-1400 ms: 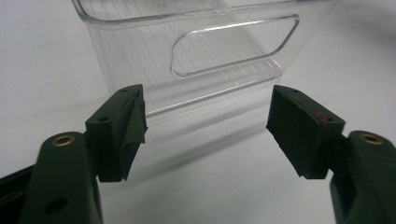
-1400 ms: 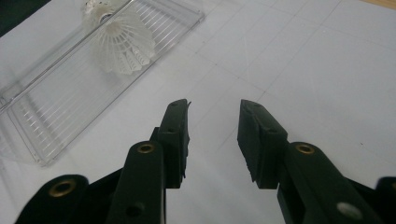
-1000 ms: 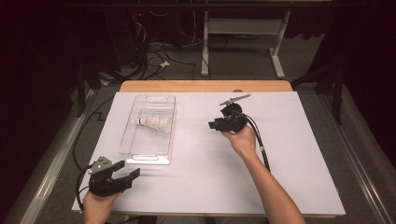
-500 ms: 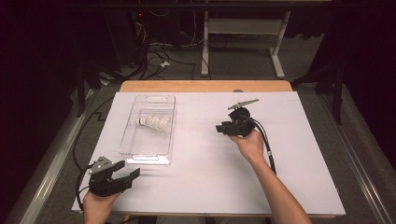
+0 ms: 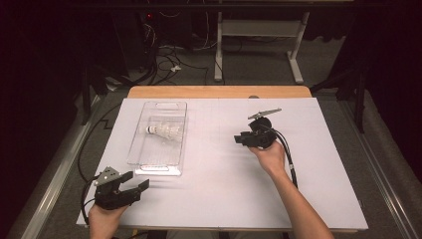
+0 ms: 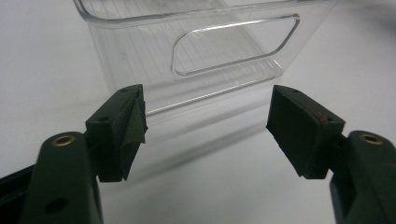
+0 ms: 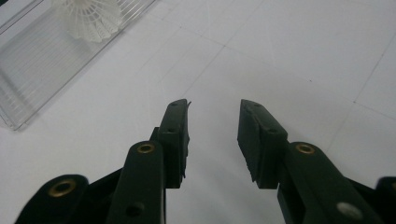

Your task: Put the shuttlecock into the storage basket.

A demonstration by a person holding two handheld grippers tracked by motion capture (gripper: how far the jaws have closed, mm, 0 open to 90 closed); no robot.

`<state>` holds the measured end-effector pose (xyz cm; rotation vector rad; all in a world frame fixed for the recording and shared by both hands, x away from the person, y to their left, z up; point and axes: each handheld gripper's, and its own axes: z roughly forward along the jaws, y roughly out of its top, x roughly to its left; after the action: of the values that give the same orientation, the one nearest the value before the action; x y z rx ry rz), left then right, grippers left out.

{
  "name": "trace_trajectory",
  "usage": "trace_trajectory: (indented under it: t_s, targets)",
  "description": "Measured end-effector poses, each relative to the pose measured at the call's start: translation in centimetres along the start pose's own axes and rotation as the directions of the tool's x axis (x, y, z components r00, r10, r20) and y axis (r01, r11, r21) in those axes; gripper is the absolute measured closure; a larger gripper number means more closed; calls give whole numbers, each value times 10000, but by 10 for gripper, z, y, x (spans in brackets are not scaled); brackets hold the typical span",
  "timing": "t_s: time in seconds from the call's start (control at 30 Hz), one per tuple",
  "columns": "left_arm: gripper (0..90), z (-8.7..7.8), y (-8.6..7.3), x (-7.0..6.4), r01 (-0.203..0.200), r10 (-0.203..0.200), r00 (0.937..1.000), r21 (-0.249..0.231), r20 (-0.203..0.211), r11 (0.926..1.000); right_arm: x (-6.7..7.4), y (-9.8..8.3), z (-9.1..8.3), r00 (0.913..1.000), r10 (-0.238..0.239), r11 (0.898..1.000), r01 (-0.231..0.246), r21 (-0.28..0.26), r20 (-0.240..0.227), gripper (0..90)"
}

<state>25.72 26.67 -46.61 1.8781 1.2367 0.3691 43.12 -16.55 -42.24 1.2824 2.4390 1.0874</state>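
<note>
1. High view: shuttlecock [image 5: 165,131] lies on its side inside the clear bin [image 5: 144,164], left of centre in the frame. Right gripper [image 5: 241,140] sits mid-frame, well apart from the bin, jaws partly open with nothing between them.
2. Left gripper [image 5: 135,186] at lower left, jaws wide and empty, just short of the bin's near end wall with the handle slot [image 6: 236,45].
3. Risk: right jaws coming in low could hit the bin's side wall and shove the light bin across the tabletop [image 5: 318,179].
4. Risk: feather skirt [image 7: 88,18] is fragile; pinching there may crush it. Cork end looks safer.
5. Risk: left jaws closing off-centre on the thin wall may slip or tip the bin, rolling the shuttlecock.
</note>
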Motion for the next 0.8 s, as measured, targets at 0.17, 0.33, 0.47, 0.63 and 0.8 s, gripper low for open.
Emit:
trace_trajectory:
  t_s: [0.17, 0.33, 0.47, 0.63, 0.8]
  targets:
    - [293, 0, 0, 0, 6, -6, 10000, 1, 2, 10000, -5, -5, -4, 9999, 85, 10000, -84, -36, 64, 639]
    - [293, 1, 0, 1, 59, -59, 10000, 2, 4, 10000, -10, -9, -8, 9997, 198, 9998, -197, -62, 113, 639]
    - [293, 1, 0, 1, 76, -76, 10000, 25, -7, 10000, -15, -12, -12, 9996, 246, 9996, -244, -103, 150, 639]
    - [293, 1, 0, 1, 89, -89, 10000, 25, -24, 10000, -18, -15, -16, 9993, 338, 9994, -336, -118, 184, 638]
    - [293, 1, 0, 1, 86, -86, 10000, 9, -21, 10000, -20, -17, -21, 9991, 364, 9991, -359, -213, 219, 638]
